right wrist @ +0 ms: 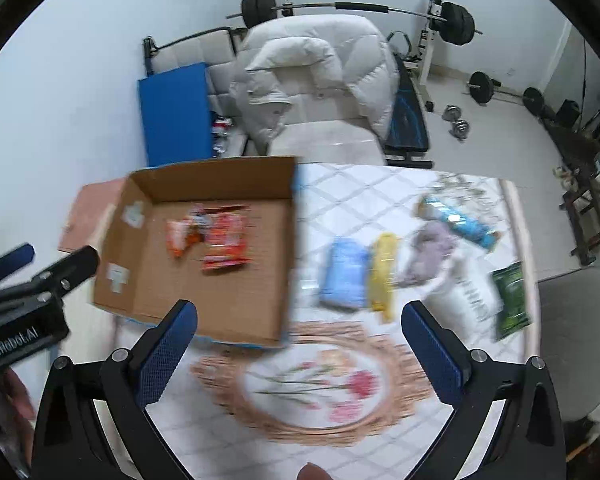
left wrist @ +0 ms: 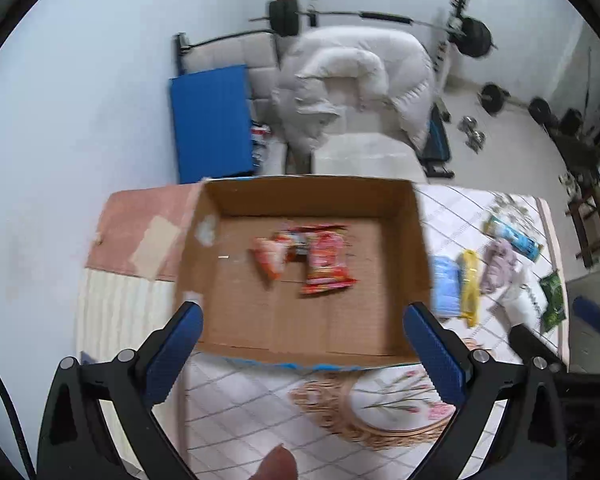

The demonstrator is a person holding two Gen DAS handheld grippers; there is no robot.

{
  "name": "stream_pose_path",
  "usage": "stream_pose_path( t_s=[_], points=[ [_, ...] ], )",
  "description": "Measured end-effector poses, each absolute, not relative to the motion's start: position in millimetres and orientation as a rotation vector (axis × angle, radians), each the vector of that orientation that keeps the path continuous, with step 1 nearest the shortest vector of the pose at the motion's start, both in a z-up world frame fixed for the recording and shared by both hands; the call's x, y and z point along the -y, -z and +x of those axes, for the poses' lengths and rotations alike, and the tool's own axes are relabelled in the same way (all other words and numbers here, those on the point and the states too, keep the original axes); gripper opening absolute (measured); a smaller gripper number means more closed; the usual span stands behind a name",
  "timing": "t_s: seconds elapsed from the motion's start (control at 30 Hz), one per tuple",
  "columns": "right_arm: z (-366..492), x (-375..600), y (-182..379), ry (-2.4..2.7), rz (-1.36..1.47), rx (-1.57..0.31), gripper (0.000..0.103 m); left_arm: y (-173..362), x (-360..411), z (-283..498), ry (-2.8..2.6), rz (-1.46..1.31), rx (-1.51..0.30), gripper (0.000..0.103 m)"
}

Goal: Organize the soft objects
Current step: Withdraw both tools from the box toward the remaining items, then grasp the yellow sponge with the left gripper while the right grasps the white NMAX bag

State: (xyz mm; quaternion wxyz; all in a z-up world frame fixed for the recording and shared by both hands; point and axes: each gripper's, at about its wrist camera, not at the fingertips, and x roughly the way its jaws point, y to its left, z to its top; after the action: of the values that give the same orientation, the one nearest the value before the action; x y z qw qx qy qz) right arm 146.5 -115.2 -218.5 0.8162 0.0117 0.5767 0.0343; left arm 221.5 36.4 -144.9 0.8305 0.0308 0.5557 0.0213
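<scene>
Our left gripper (left wrist: 302, 328) and right gripper (right wrist: 299, 324) gape wide, empty; red packets (left wrist: 326, 260) lie lengthwise toward twelve o'clock inside the cardboard box (left wrist: 416, 240) on the quilted table (right wrist: 360, 188), gym behind.

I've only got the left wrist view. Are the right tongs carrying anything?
Observer: No, the right tongs are open and empty, over the floral mat.
Operator: What's the white thing at far right?
Observer: A white bag with grey lettering, lying between the yellow packet and the green packet.
Operator: Where are my left tongs?
Observer: The left tongs appear left of the cardboard box, not over it.
</scene>
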Motion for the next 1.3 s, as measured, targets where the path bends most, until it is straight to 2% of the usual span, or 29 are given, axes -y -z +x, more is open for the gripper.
stream_pose_path(
  t_s=[0.17,0.23,0.37,0.53,0.57,0.7,0.73,0.77,0.8,0.83,0.87,1.0,1.1,1.3],
  points=[
    [174,234,265,0.046,-0.068,-1.343,0.103,202,54,254,0.036,0.086,-1.314,0.103],
    [186,293,304,0.129,0.03,-1.461,0.103,238,91,269,0.084,0.1,-1.397,0.103],
    [190,386,382,0.282,0.42,-1.617,0.103,303,140,293,0.124,0.108,-1.554,0.102],
    [185,415,439,0.346,0.685,-1.667,0.103,354,172,312,0.127,0.095,-1.679,0.087],
    [186,414,447,0.345,0.692,-1.678,0.103,358,174,313,0.123,0.101,-1.682,0.081],
    [196,409,465,0.332,0.704,-1.701,0.103,377,192,329,0.112,0.153,-1.693,0.077],
    [198,409,468,0.324,0.697,-1.708,0.103,380,196,331,0.111,0.17,-1.694,0.072],
    [200,408,470,0.309,0.681,-1.718,0.103,384,201,334,0.114,0.187,-1.696,0.061],
    [198,405,471,0.298,0.662,-1.723,0.102,390,207,336,0.119,0.213,-1.706,0.055],
    [199,403,472,0.28,0.633,-1.731,0.1,394,210,337,0.122,0.227,-1.718,0.039],
    [200,400,472,0.254,0.6,-1.742,0.099,397,214,337,0.135,0.229,-1.729,0.034],
    [192,385,471,0.138,0.396,-1.827,0.092,395,225,325,0.158,0.268,-1.718,0.033],
    [178,378,468,0.09,0.258,-1.865,0.091,394,227,296,0.194,0.279,-1.74,0.033],
    [178,387,463,0.108,0.293,-1.826,0.094,420,218,273,0.175,0.204,-1.829,0.035]
  ],
)
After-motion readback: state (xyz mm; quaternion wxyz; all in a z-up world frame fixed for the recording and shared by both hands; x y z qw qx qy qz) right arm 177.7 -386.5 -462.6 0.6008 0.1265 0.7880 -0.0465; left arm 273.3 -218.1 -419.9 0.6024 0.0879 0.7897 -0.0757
